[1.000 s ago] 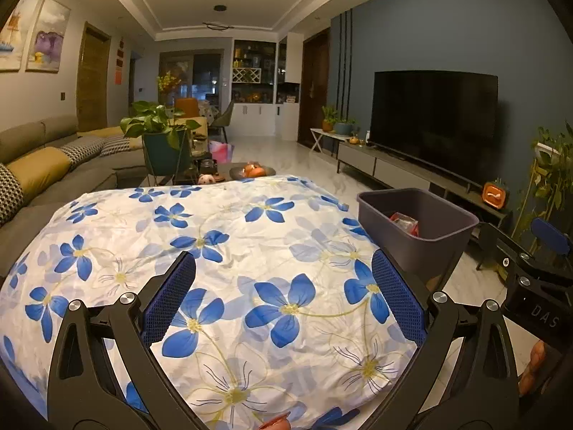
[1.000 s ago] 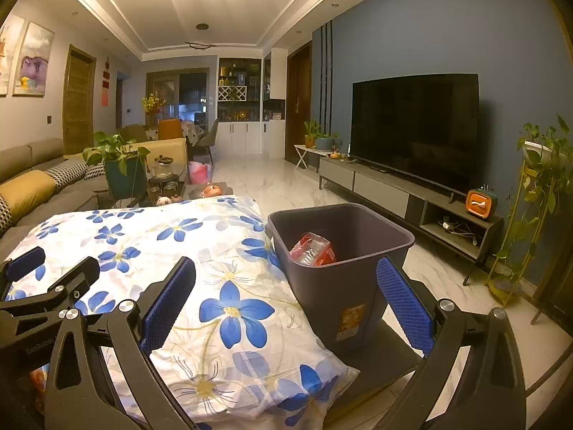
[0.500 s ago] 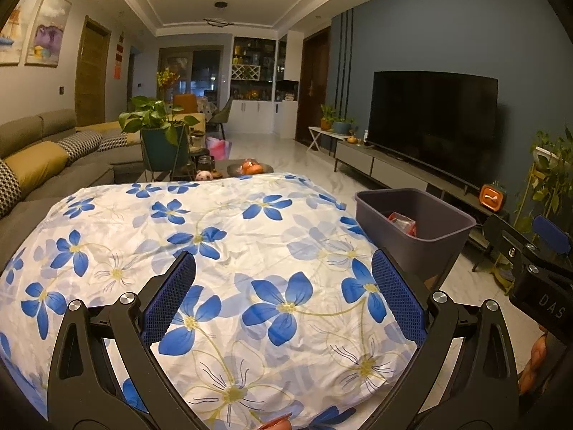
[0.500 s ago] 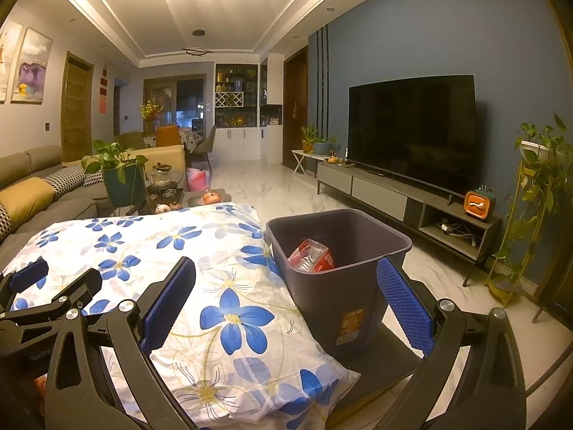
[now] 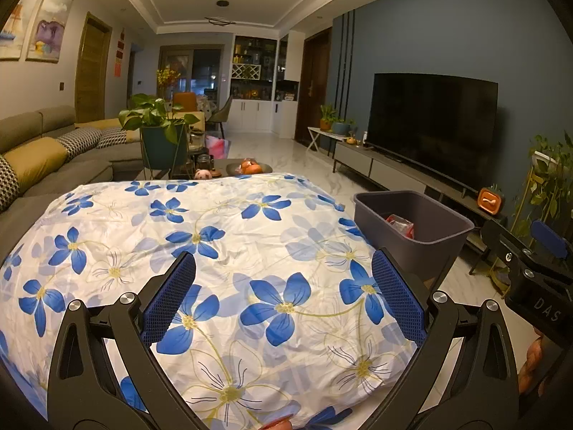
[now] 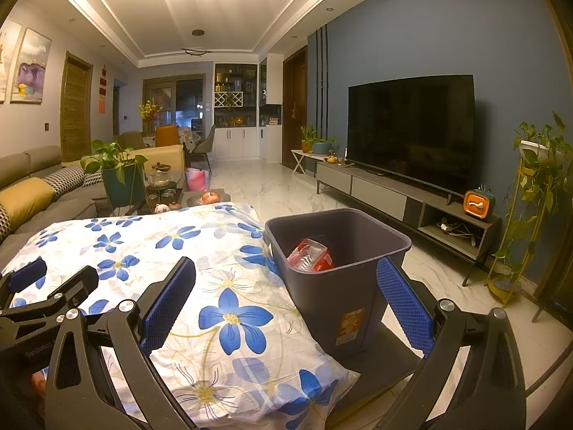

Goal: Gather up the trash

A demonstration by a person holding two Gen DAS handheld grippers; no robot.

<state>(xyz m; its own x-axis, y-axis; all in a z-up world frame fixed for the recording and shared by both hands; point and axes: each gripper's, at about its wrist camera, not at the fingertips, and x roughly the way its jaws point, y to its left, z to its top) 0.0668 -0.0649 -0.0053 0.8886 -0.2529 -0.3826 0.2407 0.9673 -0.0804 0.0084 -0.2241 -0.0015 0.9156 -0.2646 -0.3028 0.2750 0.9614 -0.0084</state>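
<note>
A grey trash bin (image 6: 340,272) stands at the right edge of a table covered with a white cloth with blue flowers (image 5: 215,251); it also shows in the left wrist view (image 5: 415,233). A red and clear wrapper (image 6: 311,256) lies inside the bin, also seen in the left wrist view (image 5: 401,224). My left gripper (image 5: 283,294) is open and empty above the cloth. My right gripper (image 6: 286,297) is open and empty, in front of the bin. No loose trash shows on the cloth.
A grey sofa (image 5: 53,165) runs along the left. A potted plant (image 5: 161,132) and a low table with fruit (image 5: 249,168) stand behind the cloth. A TV (image 6: 412,132) on a low cabinet (image 6: 394,197) fills the right wall, with a tall plant stand (image 6: 530,193) beside it.
Both grippers have risen and tilted slightly, so the cloth and bin sit lower in view. Both stay open and empty.
</note>
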